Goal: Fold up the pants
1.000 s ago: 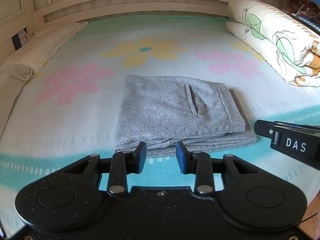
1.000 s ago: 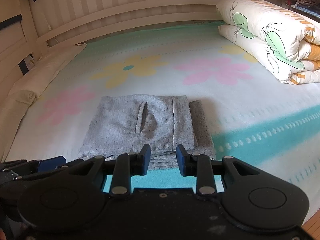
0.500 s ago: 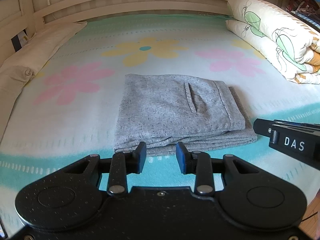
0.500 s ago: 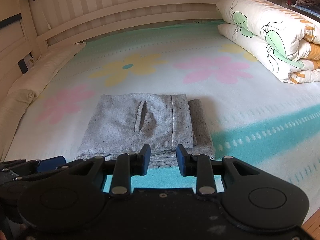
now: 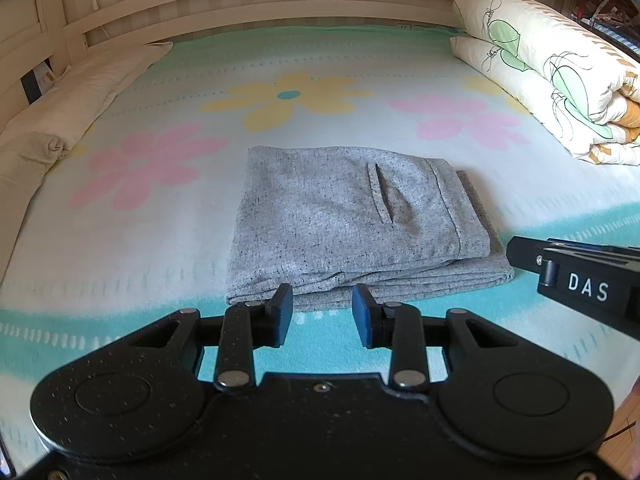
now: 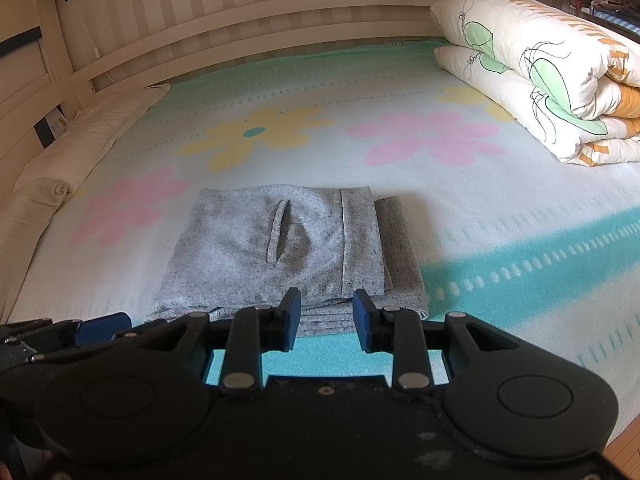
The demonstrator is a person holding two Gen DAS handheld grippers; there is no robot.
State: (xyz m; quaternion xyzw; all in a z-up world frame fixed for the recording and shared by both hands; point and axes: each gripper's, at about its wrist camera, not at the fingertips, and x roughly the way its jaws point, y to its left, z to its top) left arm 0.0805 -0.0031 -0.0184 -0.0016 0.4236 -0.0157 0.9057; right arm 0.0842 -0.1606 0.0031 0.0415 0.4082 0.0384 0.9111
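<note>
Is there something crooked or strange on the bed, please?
Only a small thing: the folded grey pants are not perfectly aligned. A lower layer sticks out past the top layer on the right side. Otherwise nothing stands out on the blanket.

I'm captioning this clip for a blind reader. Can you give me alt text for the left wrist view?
Grey pants lie folded into a neat rectangle on a flower-patterned bedsheet. The open, empty left gripper sits just short of their near edge, the right gripper at the right edge. A rolled duvet lies far right.
</note>
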